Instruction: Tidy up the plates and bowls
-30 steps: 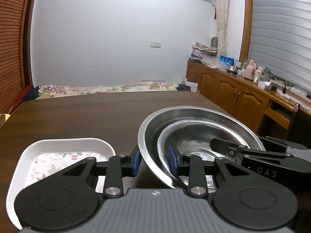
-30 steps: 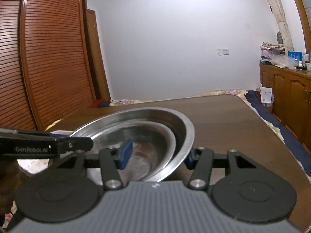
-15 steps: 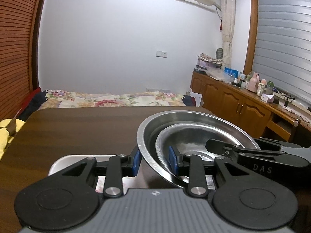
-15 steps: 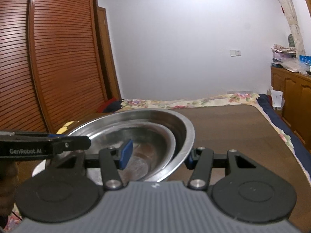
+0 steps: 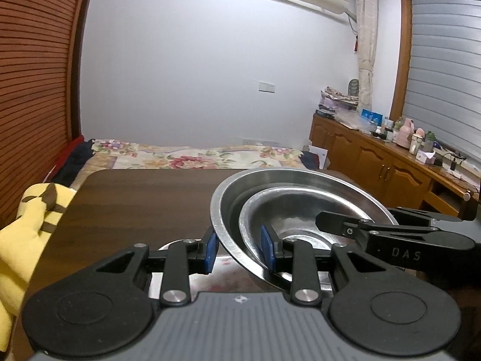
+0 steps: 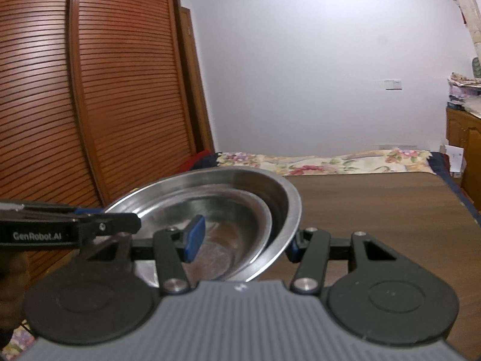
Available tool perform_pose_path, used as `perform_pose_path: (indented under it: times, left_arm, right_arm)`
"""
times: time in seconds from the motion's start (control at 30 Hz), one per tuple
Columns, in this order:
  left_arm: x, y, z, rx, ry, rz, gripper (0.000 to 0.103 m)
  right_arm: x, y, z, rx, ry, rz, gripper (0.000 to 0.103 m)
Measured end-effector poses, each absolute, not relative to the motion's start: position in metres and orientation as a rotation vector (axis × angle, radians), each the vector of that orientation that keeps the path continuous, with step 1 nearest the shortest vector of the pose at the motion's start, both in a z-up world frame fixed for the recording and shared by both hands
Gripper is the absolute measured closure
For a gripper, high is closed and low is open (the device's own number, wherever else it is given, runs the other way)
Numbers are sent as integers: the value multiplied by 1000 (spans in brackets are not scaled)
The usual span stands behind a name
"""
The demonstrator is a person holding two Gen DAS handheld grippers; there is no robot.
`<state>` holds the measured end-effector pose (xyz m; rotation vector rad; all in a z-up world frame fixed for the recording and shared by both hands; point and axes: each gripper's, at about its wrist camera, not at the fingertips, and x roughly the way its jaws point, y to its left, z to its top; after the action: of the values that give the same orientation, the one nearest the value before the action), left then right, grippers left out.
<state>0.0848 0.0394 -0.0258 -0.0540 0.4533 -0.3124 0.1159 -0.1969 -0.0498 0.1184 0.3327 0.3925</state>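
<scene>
Two nested steel bowls are held in the air above the table. The large outer bowl (image 5: 300,180) holds a smaller bowl (image 5: 300,207) inside it. My left gripper (image 5: 239,248) is shut on their left rim, one blue pad outside, one inside. My right gripper (image 6: 245,239) is shut on the right rim of the same bowls (image 6: 240,192). The white floral plate (image 5: 186,249) shows only as a sliver below the bowls, mostly hidden by my left gripper.
The dark wooden table (image 5: 135,204) stretches ahead to a bed with a floral cover (image 5: 192,156). A yellow cushion (image 5: 27,225) lies at the table's left. A wooden sideboard (image 5: 390,162) with bottles stands at right. A slatted wardrobe (image 6: 90,90) stands at left.
Both grippers have lifted the nested bowls upward together. The table and the white plate have dropped lower in view, and the plate is now almost hidden.
</scene>
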Motion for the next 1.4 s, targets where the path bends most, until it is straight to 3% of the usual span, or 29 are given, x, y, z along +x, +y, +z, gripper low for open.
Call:
perform_pose_path:
  times: [0.47,1.4]
  left_arm:
    - [81,81,-47,-72,492,-294,71]
    - [78,82,-67,-92,494,-256,70]
  right_arm:
    - [114,-161,-64,100,404,449,48]
    - [121,-143,-77,69,434,475,48]
